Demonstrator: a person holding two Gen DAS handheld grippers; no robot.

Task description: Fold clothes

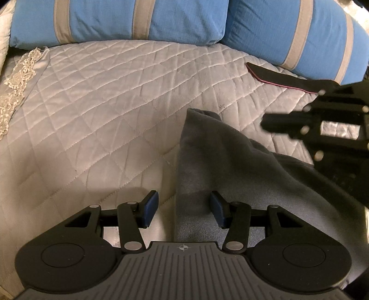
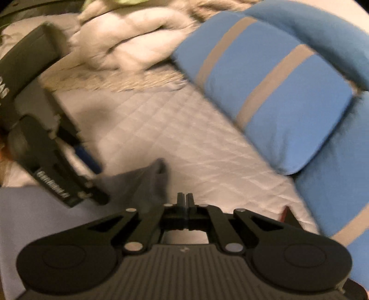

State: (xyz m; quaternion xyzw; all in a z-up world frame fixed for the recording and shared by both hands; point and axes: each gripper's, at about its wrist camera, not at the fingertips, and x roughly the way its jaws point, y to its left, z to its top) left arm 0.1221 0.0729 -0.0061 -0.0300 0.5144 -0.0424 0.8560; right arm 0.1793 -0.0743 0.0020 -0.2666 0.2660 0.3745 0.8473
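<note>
Grey garment (image 1: 230, 166) between open left gripper (image 1: 184, 208)

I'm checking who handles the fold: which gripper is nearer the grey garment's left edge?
Left. The left gripper hangs open astride that edge of the grey garment; the right gripper, shut and empty, is off to the garment's right.

Blue pillows line the head of a quilted bed.
Two blue pillows (image 1: 143, 20) with grey-beige stripes rest side by side against the pale diamond-quilted bedspread (image 1: 103, 110). A strip of cream lace trim (image 1: 16, 78) lies at the bedspread's left edge, and a rumpled cream blanket (image 2: 129, 43) is heaped beside the pillows.
</note>
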